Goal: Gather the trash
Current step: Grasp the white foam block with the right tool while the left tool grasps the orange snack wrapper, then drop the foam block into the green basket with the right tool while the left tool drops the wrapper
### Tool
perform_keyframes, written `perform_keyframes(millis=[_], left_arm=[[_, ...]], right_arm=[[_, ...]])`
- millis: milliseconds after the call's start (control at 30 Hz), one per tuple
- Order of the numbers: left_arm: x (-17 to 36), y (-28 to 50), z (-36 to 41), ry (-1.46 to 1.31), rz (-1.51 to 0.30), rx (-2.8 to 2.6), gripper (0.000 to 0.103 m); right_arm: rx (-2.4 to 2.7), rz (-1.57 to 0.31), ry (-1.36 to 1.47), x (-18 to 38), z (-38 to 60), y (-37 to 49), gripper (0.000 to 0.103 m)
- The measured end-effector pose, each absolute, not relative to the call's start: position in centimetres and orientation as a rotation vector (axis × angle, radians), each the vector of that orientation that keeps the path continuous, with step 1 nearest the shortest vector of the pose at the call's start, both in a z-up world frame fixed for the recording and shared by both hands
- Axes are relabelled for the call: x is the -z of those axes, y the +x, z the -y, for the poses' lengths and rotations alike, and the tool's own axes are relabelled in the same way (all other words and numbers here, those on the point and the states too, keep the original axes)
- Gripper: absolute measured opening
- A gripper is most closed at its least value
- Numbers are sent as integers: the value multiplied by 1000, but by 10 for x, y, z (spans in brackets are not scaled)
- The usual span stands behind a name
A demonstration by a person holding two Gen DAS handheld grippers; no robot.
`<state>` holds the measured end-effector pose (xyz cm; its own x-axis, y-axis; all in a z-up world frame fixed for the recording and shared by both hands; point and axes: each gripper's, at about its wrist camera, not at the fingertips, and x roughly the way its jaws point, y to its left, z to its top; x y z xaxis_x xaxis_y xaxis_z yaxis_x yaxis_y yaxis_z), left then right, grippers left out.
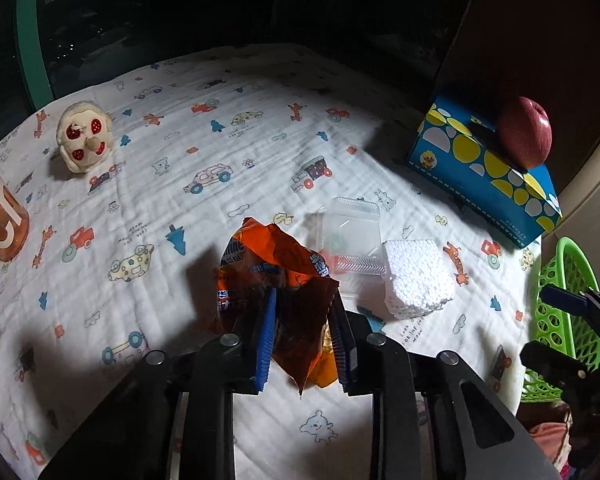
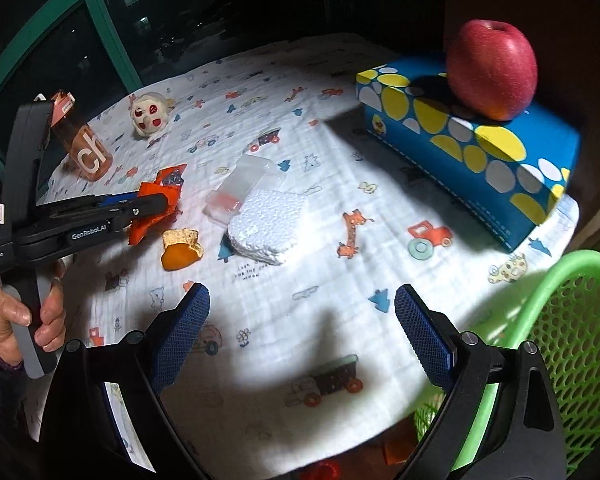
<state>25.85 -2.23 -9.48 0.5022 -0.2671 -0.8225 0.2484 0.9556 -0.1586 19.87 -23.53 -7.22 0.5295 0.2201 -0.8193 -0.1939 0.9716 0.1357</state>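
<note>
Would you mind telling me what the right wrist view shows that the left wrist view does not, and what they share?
Only the right wrist view shows the orange peel lying on the cloth, the person's hand on the left tool's handle, and night-lit buildings through the window. Only the left wrist view shows the left tool from behind, pinching the orange wrapper. Both show the wrapper, the clear plastic box, the foam block, the apple on the blue tissue box, the plush toy, the orange bottle and the green basket.

Green basket (image 2: 560,320) cut by frame edge; bottle (image 1: 0,216) too.
</note>
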Motion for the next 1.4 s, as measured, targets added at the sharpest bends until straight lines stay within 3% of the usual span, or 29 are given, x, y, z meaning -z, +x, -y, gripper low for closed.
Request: perform_keyframes(millis=[567,767,833,1400], left_arm=[[71,240,-14,-94,-951,294,22],[67,236,-13,-97,-945,299,22],[66,234,-12,-95,-944,300,22],[43,207,18,-80,-905,357,22]], right_arm=[[-251,-1029,42,115,186,254,85],[-216,-1051,53,125,186,264,73],[-212,-1062,59,127,188,263,62],[-218,-981,79,86,223,207,61]])
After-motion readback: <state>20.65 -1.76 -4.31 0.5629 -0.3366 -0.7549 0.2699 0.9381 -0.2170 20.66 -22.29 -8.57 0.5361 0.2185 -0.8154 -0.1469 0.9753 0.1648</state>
